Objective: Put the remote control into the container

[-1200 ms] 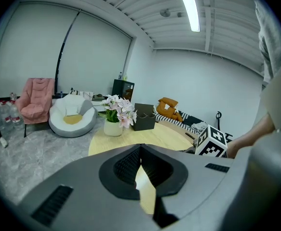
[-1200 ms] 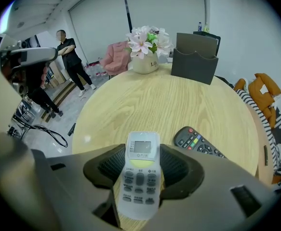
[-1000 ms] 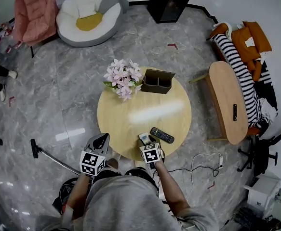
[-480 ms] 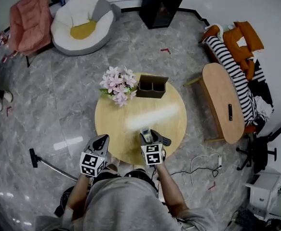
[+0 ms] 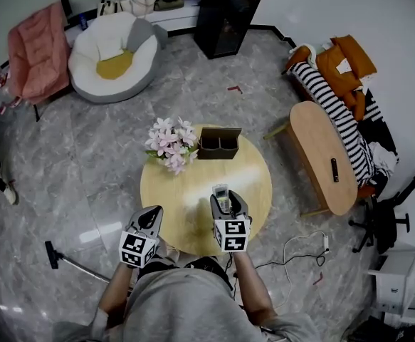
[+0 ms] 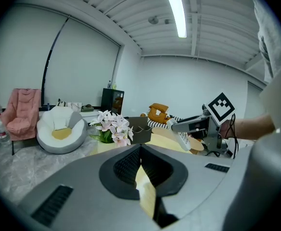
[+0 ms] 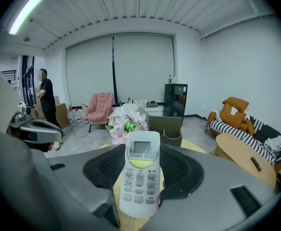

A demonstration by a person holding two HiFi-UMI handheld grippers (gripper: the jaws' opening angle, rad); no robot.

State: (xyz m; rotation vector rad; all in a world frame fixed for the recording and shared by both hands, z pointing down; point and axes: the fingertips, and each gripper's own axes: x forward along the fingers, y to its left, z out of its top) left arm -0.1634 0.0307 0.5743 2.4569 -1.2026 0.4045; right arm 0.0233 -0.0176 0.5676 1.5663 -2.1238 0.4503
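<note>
My right gripper [image 5: 223,204] is shut on a white remote control [image 5: 221,193] with a small screen, held above the near half of the round wooden table [image 5: 257,169]. In the right gripper view the remote control [image 7: 140,174] stands lengthwise between the jaws of the right gripper [image 7: 140,182]. The brown two-compartment container [image 5: 219,142] stands at the table's far edge, seen beyond the remote as the container [image 7: 165,129]. My left gripper [image 5: 150,216] hangs at the table's near left edge, jaws together on nothing. The left gripper [image 6: 140,154] looks toward the container [image 6: 141,133].
Pink flowers [image 5: 167,142] stand just left of the container. An oval side table [image 5: 321,144] at the right carries a black remote [image 5: 333,169]. A beanbag [image 5: 111,55], pink chair [image 5: 33,45] and black cabinet [image 5: 228,13] lie beyond. A person [image 7: 46,97] stands far left.
The right gripper has lifted the white remote from the table's near edge and carried it forward toward the container. The black remote beside it is now hidden. The left gripper barely moved.
</note>
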